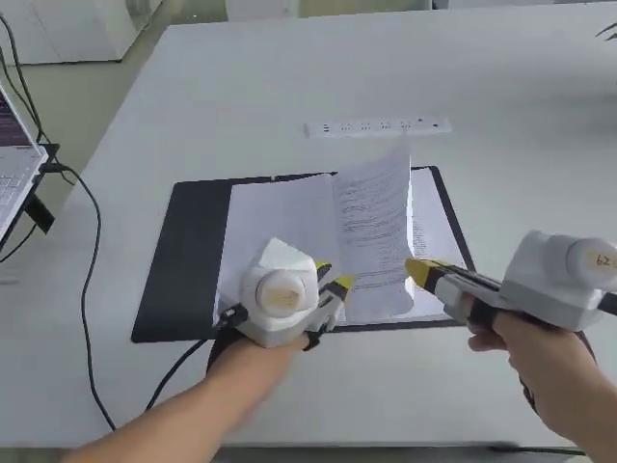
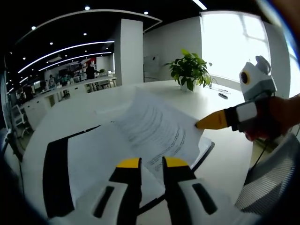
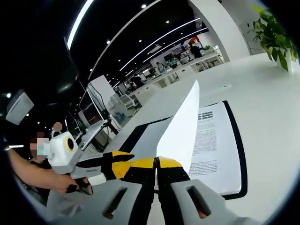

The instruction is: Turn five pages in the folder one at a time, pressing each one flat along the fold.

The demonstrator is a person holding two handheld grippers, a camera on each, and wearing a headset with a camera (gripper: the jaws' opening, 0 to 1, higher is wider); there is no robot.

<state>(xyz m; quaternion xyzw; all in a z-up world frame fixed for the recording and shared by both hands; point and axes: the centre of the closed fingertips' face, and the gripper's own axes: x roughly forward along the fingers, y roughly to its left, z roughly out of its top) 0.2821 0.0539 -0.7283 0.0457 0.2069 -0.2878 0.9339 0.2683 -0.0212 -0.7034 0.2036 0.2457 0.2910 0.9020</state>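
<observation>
Right gripper (image 3: 156, 162) on upright page (image 3: 181, 125)

Left gripper (image 1: 333, 277) sits low at centre, jaws a narrow gap apart, forearm reaching in from lower left; right gripper (image 1: 416, 269), in the right hand (image 1: 525, 347), points leftward, jaws pinched on a page (image 1: 371, 227) edge.

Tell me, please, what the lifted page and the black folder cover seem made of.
The lifted page looks like thin matte paper: white, printed with text, bending as it stands. The folder cover looks like black plastic or coated card with a dull finish; it lies flat with little shine, so which of the two is unclear.
</observation>
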